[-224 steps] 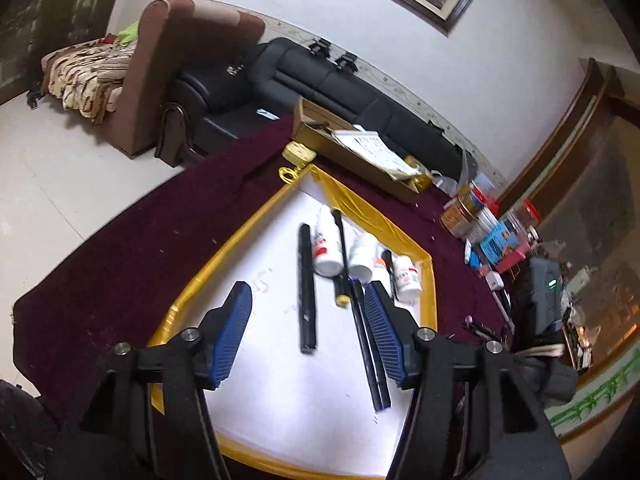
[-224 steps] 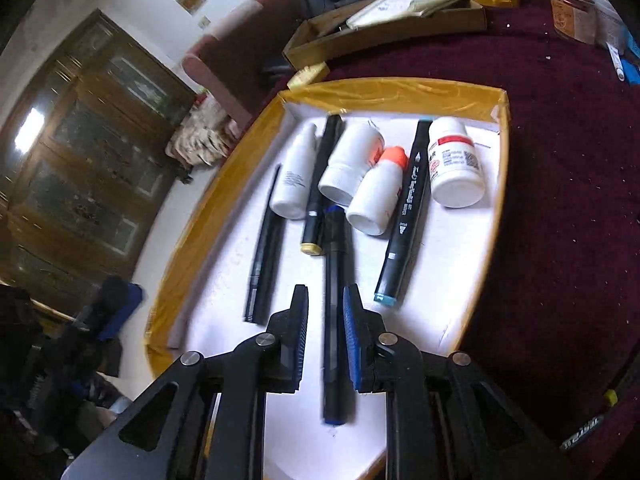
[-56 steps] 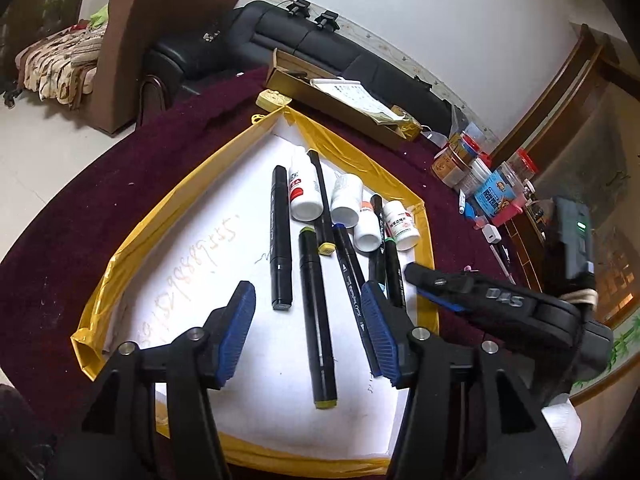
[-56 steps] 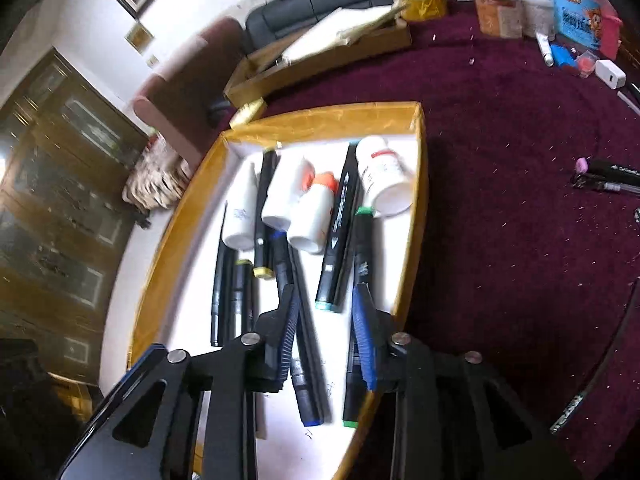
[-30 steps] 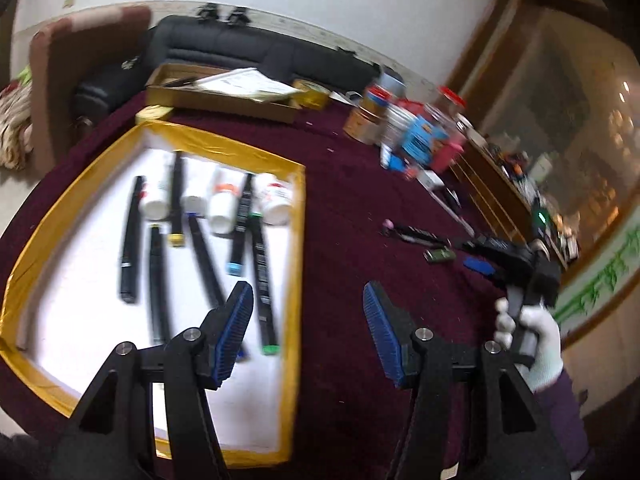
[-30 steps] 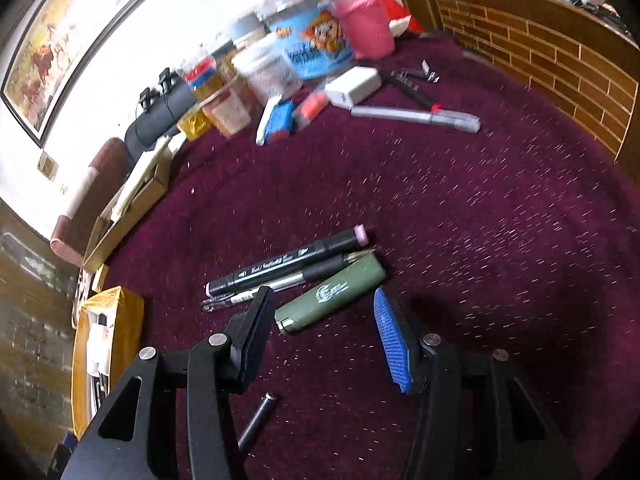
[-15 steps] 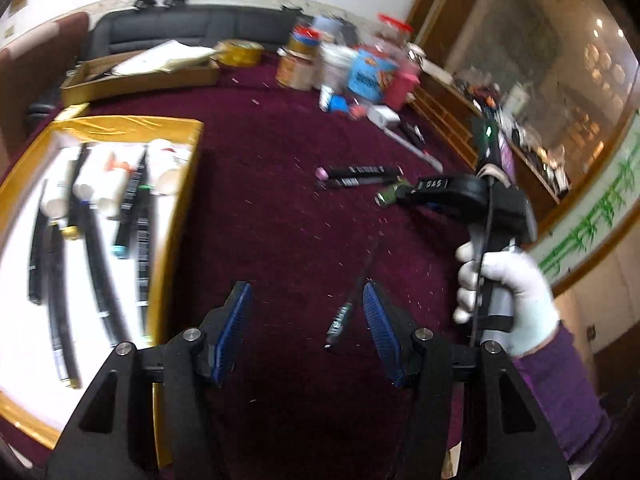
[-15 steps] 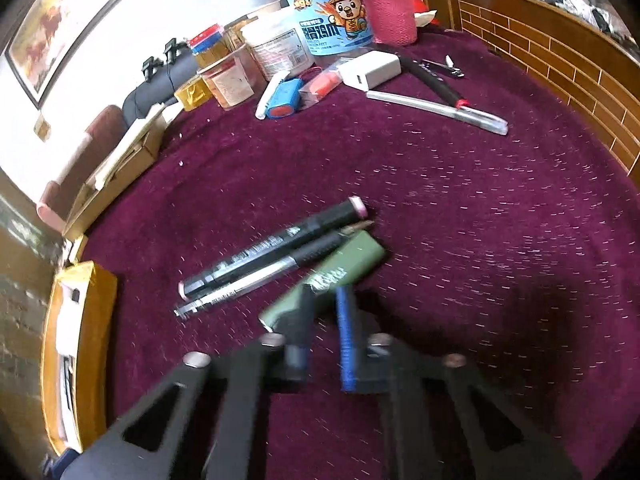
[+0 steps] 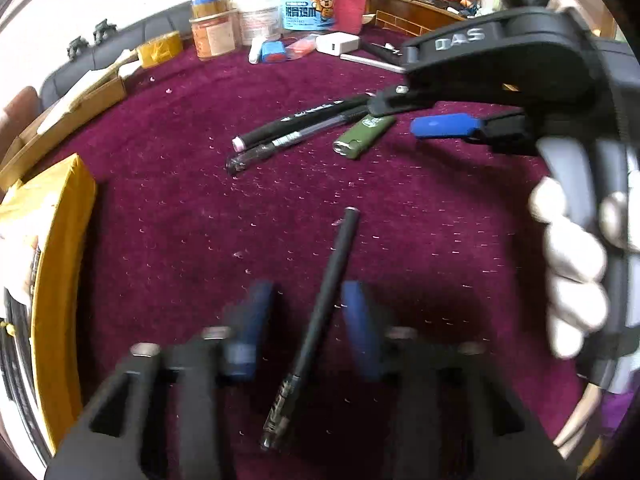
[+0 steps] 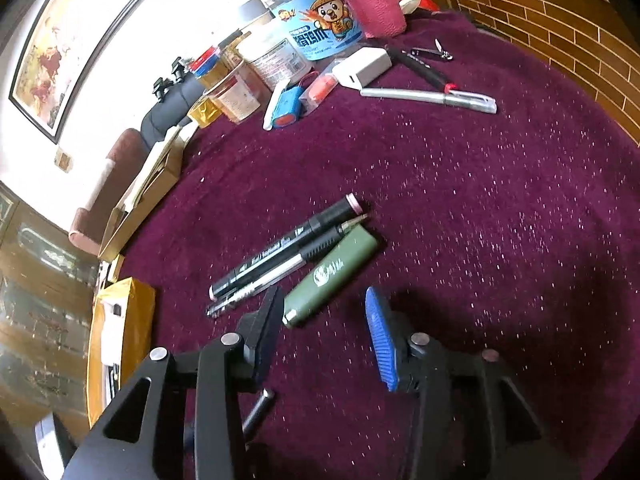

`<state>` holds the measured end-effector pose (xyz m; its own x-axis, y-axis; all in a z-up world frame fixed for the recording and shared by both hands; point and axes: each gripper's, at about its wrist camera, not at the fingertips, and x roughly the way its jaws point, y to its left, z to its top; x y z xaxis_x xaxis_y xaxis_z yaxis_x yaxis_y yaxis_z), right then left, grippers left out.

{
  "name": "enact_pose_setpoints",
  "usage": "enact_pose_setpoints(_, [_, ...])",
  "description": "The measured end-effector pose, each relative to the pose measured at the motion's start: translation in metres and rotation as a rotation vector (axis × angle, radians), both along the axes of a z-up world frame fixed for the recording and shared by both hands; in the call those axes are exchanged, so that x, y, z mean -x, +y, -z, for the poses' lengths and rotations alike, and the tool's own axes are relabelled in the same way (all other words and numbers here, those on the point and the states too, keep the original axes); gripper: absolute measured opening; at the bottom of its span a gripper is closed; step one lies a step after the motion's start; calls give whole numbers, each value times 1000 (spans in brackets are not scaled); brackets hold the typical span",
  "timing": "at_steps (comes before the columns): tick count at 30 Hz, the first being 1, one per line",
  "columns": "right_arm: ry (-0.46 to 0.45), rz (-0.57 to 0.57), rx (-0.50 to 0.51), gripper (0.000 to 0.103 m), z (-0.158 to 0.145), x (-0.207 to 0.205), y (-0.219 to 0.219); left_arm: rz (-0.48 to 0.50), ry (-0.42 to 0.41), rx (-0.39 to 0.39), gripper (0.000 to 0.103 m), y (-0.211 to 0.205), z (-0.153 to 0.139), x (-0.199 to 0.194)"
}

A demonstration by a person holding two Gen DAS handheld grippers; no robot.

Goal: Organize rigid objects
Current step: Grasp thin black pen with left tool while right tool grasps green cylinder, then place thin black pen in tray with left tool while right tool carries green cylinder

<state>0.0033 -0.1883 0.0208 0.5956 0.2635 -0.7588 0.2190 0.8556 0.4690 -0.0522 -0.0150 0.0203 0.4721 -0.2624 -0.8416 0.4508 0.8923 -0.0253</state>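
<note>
On the maroon cloth (image 10: 480,200), the task's things lie loose: a black pen (image 9: 328,280), a green lighter (image 10: 332,272), a black marker (image 10: 288,244) and a gel pen (image 10: 280,270).

In the left wrist view the black pen runs from 6 o'clock up toward 12, tilted slightly to 1. The left gripper (image 9: 306,292) straddles its middle. Its jaws have just been closing with the pen between them. The pads are blurred, with a gap of cloth showing on each side of the pen, so they are not pressing on it.

In the right wrist view the lighter lies at centre, pointing to 2 o'clock, just beside the gel pen, with the marker along the pen's far side. The right gripper (image 10: 324,300) has just been opening and stands part open. The lighter's near end sits between the fingertips, close to the 9 o'clock finger, and is not gripped. A white-gloved hand (image 9: 572,272) holds this gripper at 3 o'clock in the left view.

A yellow-edged tray (image 9: 60,240) sits at 9 o'clock. Toward 12 stand a blue tub (image 10: 316,36), a pink cup (image 10: 372,0), a white charger (image 10: 364,66) and a silver pen (image 10: 432,98). A cardboard box (image 10: 140,200) lies at 10.
</note>
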Motion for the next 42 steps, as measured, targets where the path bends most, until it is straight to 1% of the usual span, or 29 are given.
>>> enact_pose_setpoints(3, [28, 21, 20, 38, 3, -11, 2, -28, 44, 65, 6, 18, -1, -3])
enact_pose_setpoints(5, [39, 23, 35, 38, 7, -19, 6, -50, 50, 88, 6, 28, -1, -1])
enact_pose_setpoints(7, [55, 24, 76, 38, 11, -25, 14, -54, 53, 107, 6, 31, 0, 0])
enact_pose_setpoints(11, [76, 39, 198, 37, 12, -37, 33, -82, 48, 142, 6, 30, 2, -4])
enact_pose_setpoints(12, [79, 32, 235, 32, 12, -38, 38, -85, 42, 147, 6, 28, 1, -8])
enact_pose_setpoints(13, [77, 22, 282, 30, 13, -39, 42, -81, 32, 146, 6, 27, 1, -8])
enact_pose_setpoints(14, [68, 12, 288, 29, 14, -38, 43, -72, 23, 145, 6, 27, 2, -7])
enact_pose_setpoints(16, [52, -9, 274, 26, 14, -33, 39, -63, 33, 170, 6, 30, 2, -9])
enact_pose_setpoints(18, [52, -32, 231, 20, 15, -24, 33, -62, 54, 214, 6, 38, 1, -7])
enact_pose_setpoints(20, [55, -60, 202, 18, 15, -12, 29, -63, 56, 245, 6, 46, -2, -3])
enact_pose_setpoints(25, [61, -123, 155, 18, 15, 24, 30, -73, 47, 330, 6, 68, -17, 11])
enact_pose_setpoints(28, [58, -141, 99, 18, 17, 44, 28, -89, 39, 378, 6, 82, -25, 17])
enact_pose_setpoints(30, [53, -151, 49, 18, 19, 50, 25, -101, 35, 403, 6, 91, -29, 20])
enact_pose_setpoints(32, [50, -156, 43, 18, 20, 53, 28, -113, 31, 421, 6, 100, -32, 22])
enact_pose_setpoints(36, [42, -143, 121, 19, 17, 48, 40, -139, 16, 433, 6, 113, -38, 26])
enact_pose_setpoints(39, [33, -159, 249, 22, 16, 45, 58, -159, 3, 443, 6, 125, -41, 28])
enact_pose_setpoints(42, [24, -170, 360, 23, 15, 43, 73, -192, -6, 466, 6, 142, -45, 28])
